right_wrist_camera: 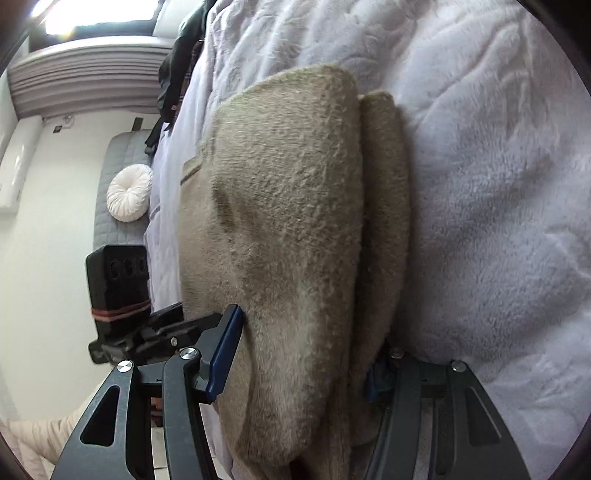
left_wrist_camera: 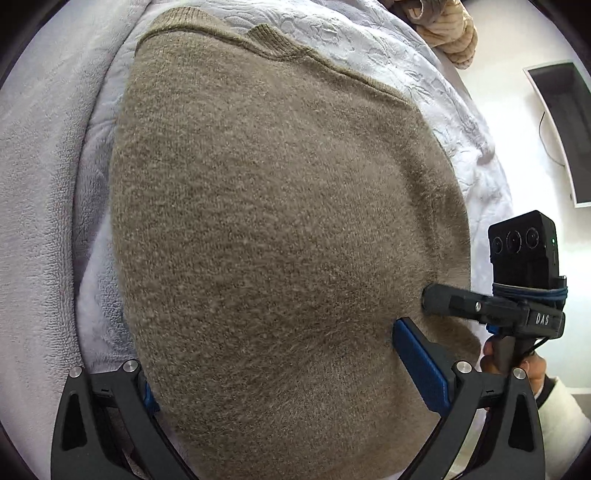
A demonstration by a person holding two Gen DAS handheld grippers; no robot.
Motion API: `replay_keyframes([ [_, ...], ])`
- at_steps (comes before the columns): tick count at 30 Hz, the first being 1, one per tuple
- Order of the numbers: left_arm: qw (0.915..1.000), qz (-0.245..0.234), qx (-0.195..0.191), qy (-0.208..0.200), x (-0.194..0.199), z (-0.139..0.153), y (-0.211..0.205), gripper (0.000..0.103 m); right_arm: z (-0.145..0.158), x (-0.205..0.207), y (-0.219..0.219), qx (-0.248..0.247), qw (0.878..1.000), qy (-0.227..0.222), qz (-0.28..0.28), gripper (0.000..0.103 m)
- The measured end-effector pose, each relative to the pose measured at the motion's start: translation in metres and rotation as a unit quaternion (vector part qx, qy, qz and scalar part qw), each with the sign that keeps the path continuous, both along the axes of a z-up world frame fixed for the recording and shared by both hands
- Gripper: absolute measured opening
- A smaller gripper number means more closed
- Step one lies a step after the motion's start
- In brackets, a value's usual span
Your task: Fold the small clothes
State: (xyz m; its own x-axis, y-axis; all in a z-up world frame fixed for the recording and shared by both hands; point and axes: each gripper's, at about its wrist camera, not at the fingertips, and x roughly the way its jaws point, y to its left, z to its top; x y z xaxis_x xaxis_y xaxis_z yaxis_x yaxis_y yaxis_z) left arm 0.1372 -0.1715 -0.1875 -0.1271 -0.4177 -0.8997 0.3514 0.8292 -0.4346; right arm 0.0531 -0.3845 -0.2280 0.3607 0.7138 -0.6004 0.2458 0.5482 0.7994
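Observation:
A fuzzy taupe sweater (left_wrist_camera: 266,229) lies folded on a white plush blanket (left_wrist_camera: 40,206) and fills the left wrist view. My left gripper (left_wrist_camera: 273,373) is open, its fingers wide apart with the sweater's near edge lying between them; the right blue pad (left_wrist_camera: 421,365) shows, the left one is mostly hidden by cloth. My right gripper (left_wrist_camera: 443,301) comes in from the right at the sweater's edge. In the right wrist view the sweater (right_wrist_camera: 288,229) shows as stacked layers, and my right gripper (right_wrist_camera: 299,362) is open, its jaws spread around the thick fold.
The white embossed blanket (right_wrist_camera: 498,184) covers the bed. A beige knitted item (left_wrist_camera: 450,33) lies at the far edge. A round white cushion (right_wrist_camera: 129,192) sits on a grey bench (right_wrist_camera: 110,177) beside the bed. Dark clothes (right_wrist_camera: 181,55) hang further back.

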Motion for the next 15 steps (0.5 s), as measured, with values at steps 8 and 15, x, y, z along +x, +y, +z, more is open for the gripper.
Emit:
replay_keyframes([
  [8,0.9987,0.027,-0.034,-0.027,-0.006,0.029,0.014,0.047,0.017,-0.004,0.012,0.064,0.997,-0.007,-0.033,0.031],
  [15,0.9973,0.013,-0.059,-0.043,-0.025,0.073,0.032,0.047,0.056,-0.02,0.036,0.089,0.995,-0.029,-0.035,0.031],
])
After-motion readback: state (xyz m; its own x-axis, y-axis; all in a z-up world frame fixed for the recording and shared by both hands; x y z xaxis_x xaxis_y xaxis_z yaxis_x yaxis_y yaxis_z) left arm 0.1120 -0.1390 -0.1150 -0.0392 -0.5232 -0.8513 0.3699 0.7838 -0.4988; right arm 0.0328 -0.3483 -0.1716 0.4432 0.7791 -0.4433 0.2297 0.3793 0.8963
